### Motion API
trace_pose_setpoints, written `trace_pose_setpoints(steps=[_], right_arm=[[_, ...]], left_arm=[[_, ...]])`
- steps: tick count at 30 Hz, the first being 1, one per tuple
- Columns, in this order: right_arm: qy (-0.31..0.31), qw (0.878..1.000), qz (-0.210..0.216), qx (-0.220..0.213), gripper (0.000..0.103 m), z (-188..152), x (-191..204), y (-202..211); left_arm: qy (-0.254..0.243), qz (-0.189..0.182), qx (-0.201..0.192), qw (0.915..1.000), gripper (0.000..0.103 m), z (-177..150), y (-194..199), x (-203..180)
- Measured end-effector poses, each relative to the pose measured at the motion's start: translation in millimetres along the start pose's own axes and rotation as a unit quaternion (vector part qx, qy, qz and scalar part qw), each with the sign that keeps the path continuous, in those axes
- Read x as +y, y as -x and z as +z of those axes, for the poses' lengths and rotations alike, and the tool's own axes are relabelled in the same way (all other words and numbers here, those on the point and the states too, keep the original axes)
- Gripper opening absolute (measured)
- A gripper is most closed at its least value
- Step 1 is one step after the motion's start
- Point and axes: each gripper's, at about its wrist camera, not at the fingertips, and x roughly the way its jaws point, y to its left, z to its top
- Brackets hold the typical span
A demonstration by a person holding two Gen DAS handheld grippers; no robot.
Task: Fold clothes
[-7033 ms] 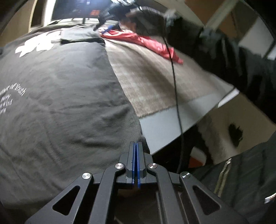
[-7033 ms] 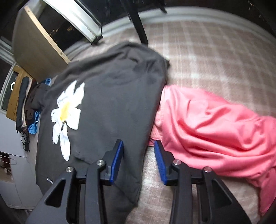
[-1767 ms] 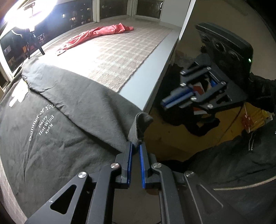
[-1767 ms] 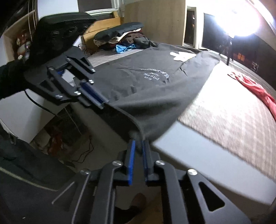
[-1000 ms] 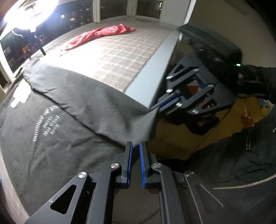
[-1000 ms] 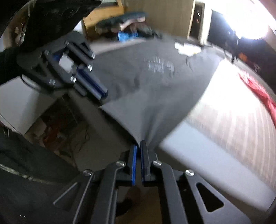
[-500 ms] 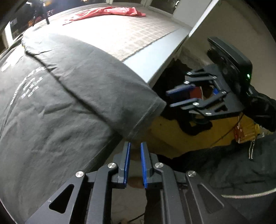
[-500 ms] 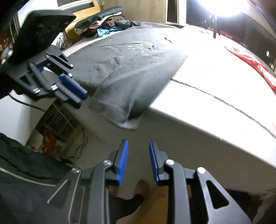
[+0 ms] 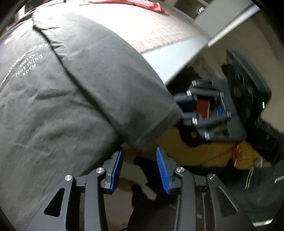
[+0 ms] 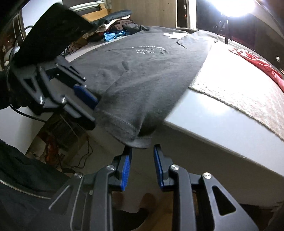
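Your left gripper (image 9: pixel 139 167) and right gripper (image 10: pixel 142 167) both hang spread apart, gripping nothing, just below the dark grey T-shirt (image 10: pixel 142 80). It lies on the bed (image 10: pixel 204 113), hem drooping over the edge; the red garment (image 10: pixel 257 64) lies well apart.

Two grippers: left (image 9: pixel 139 168), right (image 10: pixel 142 165). One dark shirt (image 10: pixel 142 74), near edge. One red garment (image 10: pixel 255 64), far right. One clothes pile (image 10: pixel 115 26), far left. One lamp (image 10: pixel 237 7), far.
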Motion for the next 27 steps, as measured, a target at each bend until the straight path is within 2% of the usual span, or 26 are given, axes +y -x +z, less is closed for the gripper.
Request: trace_pose_setpoints(steps=[2, 3, 4, 5, 7, 11, 19, 22, 27], right_arm=[[-0.006, 1.0, 0.0, -0.002, 0.025, -2.4, -4.6, 1.2], [-0.011, 1.0, 0.0, -0.005, 0.025, -3.3, -6.8, 2.0], [-0.015, 1.0, 0.001, -0.01, 0.025, -3.9, -8.7, 3.3], [-0.02, 1.0, 0.001, -0.015, 0.025, -4.6, -10.6, 4.6], [-0.028, 0.999, 0.002, -0.025, 0.025, -5.9, -14.4, 7.2], [-0.036, 0.998, 0.015, -0.044, 0.025, -8.0, -21.6, 10.1], [-0.034, 0.996, 0.03, -0.076, 0.025, -8.7, -20.1, 13.1], [-0.027, 0.995, 0.034, -0.084, 0.025, -12.0, -17.1, 21.3], [-0.035, 0.994, 0.049, -0.092, 0.031, -4.1, -16.3, 14.4]], left_arm=[[0.023, -0.021, -0.012, 0.9995, 0.035, 1.5, -1.0, 2.5], [0.035, -0.03, -0.014, 0.9988, 0.029, 1.0, -2.4, 3.8], [0.047, -0.038, -0.014, 0.998, 0.02, -0.3, -4.5, 5.2], [0.06, -0.047, -0.014, 0.997, 0.005, -1.6, -6.6, 6.6], [0.071, -0.055, -0.021, 0.9957, 0.004, -4.6, -3.7, 5.8], [0.054, -0.048, -0.037, 0.9967, 0.004, -3.7, 22.4, -4.7], [0.024, -0.005, -0.043, 0.9988, 0.004, 12.4, 66.8, 0.2], [0.026, -0.003, -0.049, 0.9985, 0.004, 26.2, 68.2, -13.7], [0.018, 0.008, -0.048, 0.9987, 0.004, 30.8, 67.9, -17.0]])
